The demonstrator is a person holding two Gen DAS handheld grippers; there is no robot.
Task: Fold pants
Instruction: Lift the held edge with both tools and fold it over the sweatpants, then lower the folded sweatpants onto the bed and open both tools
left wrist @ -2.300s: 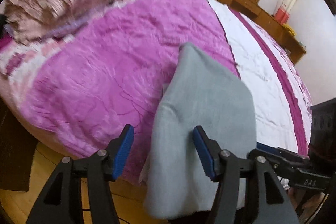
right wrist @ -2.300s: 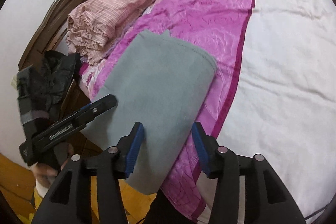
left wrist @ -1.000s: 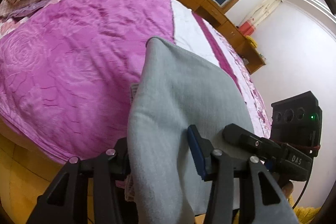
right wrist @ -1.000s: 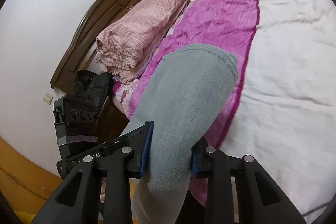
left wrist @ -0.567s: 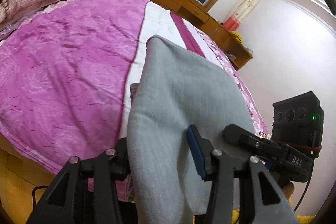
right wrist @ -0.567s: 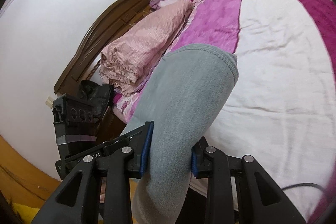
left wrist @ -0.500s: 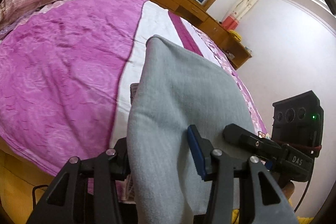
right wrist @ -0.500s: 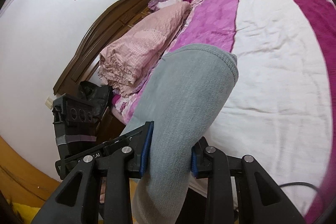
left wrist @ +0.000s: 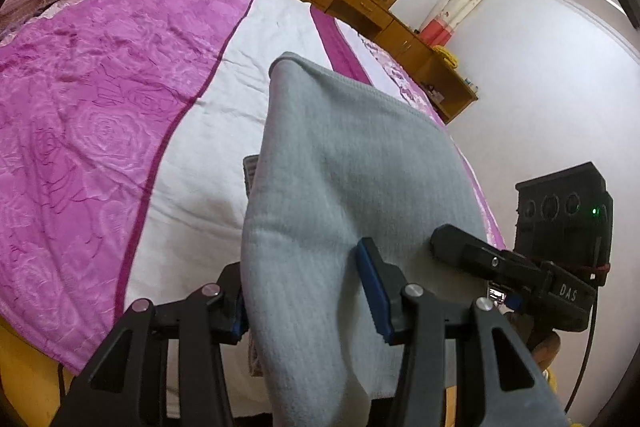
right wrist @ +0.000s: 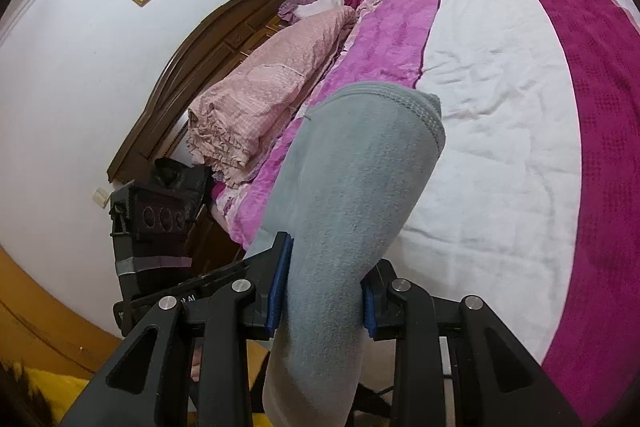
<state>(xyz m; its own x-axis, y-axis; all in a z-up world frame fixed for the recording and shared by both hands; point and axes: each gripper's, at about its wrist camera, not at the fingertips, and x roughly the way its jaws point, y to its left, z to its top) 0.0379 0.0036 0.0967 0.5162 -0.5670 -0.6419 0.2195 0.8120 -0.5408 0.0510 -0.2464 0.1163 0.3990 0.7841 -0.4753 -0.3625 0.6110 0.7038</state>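
Above the near edge of the bed [left wrist: 192,155], the folded grey pants [left wrist: 340,187] hang lifted off the cover, with the left gripper [left wrist: 308,299] and right gripper [right wrist: 324,291] each pinching a thick bunch of the fabric. The pants' far folded edge sticks out over the white middle stripe [right wrist: 492,131], which is all bare, so loads of room there. Only the pink quilt [right wrist: 272,91] is up by the bed's headboard [right wrist: 192,55], well apart.

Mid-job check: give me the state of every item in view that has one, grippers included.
Pants: folded, lifted off the bed, gripped by both grippers.
Left gripper: shut on the pants.
Right gripper: shut on the pants.
Bed: made, no pants lying on it.
Quilt: folded, stacked by the headboard.
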